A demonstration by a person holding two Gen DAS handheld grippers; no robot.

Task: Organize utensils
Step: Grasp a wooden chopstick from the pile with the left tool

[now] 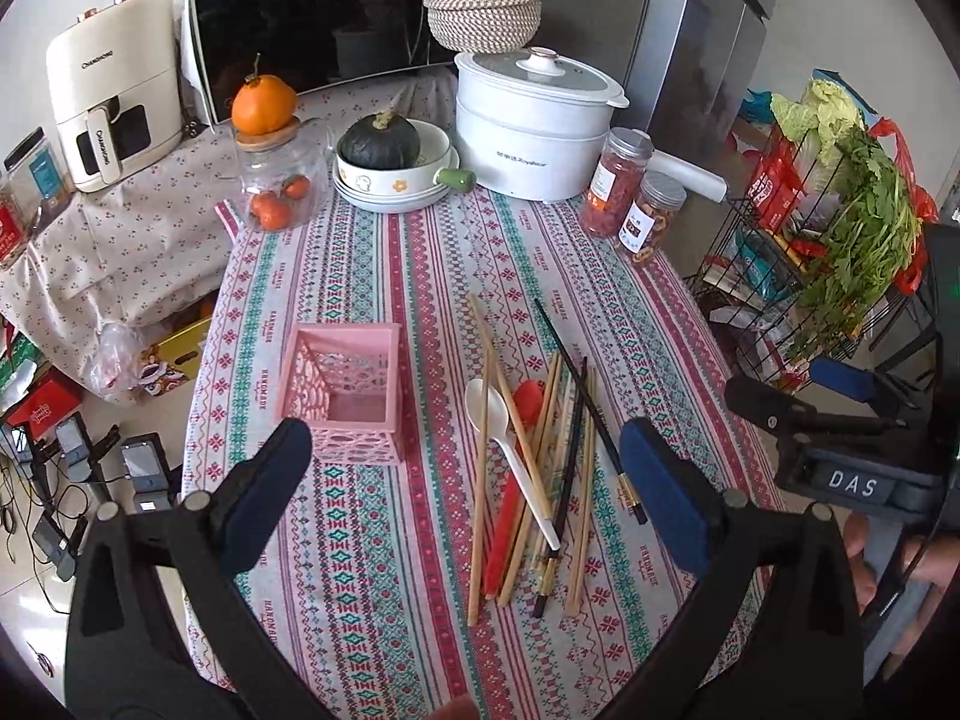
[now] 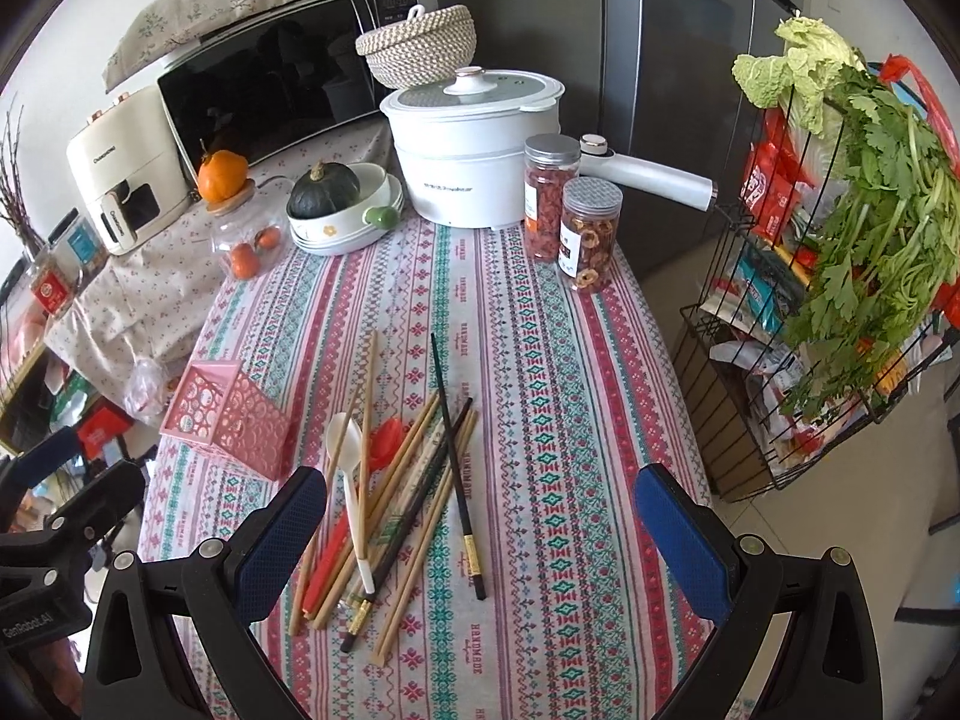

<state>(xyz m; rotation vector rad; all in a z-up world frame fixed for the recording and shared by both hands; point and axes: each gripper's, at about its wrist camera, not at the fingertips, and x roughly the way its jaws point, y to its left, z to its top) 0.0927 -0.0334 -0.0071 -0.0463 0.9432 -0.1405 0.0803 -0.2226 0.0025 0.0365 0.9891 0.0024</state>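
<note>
Pink holder (image 1: 348, 390) sits empty on my patterned surface (image 1: 420, 276); just right of it lies the loose pile of chopsticks (image 1: 528, 450), with a white spoon (image 1: 504, 438) and a red spoon (image 1: 522, 414) among them. My left gripper (image 1: 462, 492) hovers just short of the holder and pile, jaws wide apart, holding nothing. My right gripper (image 2: 480, 540), further right, is likewise spread and empty.

Black left gripper (image 1: 465, 489), right gripper (image 2: 480, 531); blue pads, silver screws.
</note>
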